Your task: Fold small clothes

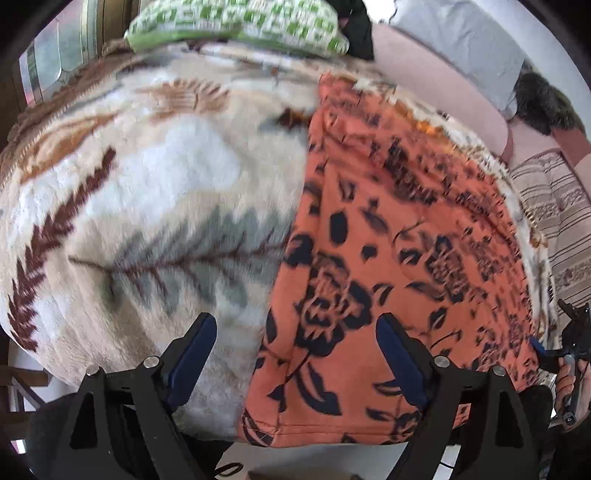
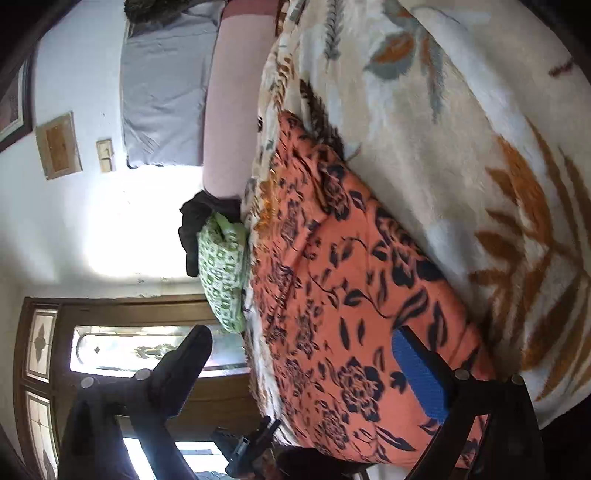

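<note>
An orange cloth with a dark floral print [image 1: 388, 240] lies spread flat on a cream leaf-patterned blanket [image 1: 147, 184]. My left gripper [image 1: 295, 339] hangs open above the cloth's near left edge, one finger over the blanket and the other over the cloth, with nothing between the pads. In the right wrist view the same orange cloth [image 2: 351, 295] runs along the blanket's edge. My right gripper [image 2: 301, 354] is open there, its blue-padded finger over the cloth and the other finger past the edge. A hand holding the right gripper [image 1: 569, 369] shows at the cloth's near right corner.
A green-and-white patterned bundle [image 1: 236, 22] and a black garment [image 1: 358, 33] lie at the blanket's far end. A grey pillow [image 1: 465, 40] rests on pink upholstery [image 1: 424, 85]. A striped cover [image 1: 554, 206] lies to the right. A wooden door with glass panes [image 2: 110, 350] stands beyond the edge.
</note>
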{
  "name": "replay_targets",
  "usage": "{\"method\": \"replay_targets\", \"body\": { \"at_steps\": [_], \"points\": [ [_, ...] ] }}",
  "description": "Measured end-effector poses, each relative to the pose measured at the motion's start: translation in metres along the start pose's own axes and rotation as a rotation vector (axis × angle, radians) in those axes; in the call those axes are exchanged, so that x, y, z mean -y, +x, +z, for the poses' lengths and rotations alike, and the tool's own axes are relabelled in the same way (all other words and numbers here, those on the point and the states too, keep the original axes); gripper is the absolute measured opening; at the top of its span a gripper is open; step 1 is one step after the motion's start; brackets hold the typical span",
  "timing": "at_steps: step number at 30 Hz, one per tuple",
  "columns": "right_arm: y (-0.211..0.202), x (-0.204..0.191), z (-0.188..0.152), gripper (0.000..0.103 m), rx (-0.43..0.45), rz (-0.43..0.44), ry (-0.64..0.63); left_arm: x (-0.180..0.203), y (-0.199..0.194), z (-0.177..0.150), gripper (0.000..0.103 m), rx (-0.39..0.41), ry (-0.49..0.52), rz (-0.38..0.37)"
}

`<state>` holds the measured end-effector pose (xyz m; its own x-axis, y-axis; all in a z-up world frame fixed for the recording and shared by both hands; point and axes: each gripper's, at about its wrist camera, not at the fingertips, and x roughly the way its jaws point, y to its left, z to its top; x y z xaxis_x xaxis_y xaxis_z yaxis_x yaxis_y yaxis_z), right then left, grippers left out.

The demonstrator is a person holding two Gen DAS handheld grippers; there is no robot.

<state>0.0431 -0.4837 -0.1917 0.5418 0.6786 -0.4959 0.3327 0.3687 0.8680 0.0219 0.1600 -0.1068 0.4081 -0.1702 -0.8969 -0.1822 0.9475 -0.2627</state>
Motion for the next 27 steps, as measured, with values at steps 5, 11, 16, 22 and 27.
{"method": "replay_targets", "body": {
  "at_steps": [5, 11, 16, 22, 27],
  "points": [
    [-0.03, -0.025, -0.017, 0.096, 0.06, -0.034, -0.174, -0.006, -0.032, -0.011, 0.087, 0.096, -0.067, -0.117],
    [-0.04, -0.014, -0.033, 0.096, -0.042, -0.181, -0.313, -0.023, -0.029, -0.03, 0.087, 0.02, -0.177, -0.259],
    [-0.029, 0.003, -0.05, 0.096, -0.092, -0.21, -0.35, -0.025, -0.031, -0.041, 0.087, 0.024, -0.202, -0.29],
    [-0.025, -0.001, -0.054, 0.096, -0.09, -0.204, -0.363, -0.031, -0.033, -0.041, 0.086, 0.038, -0.217, -0.266],
    [-0.018, -0.003, -0.057, 0.093, -0.106, -0.226, -0.372, -0.022, -0.008, -0.044, 0.081, -0.063, -0.162, -0.207]
  ]
}}
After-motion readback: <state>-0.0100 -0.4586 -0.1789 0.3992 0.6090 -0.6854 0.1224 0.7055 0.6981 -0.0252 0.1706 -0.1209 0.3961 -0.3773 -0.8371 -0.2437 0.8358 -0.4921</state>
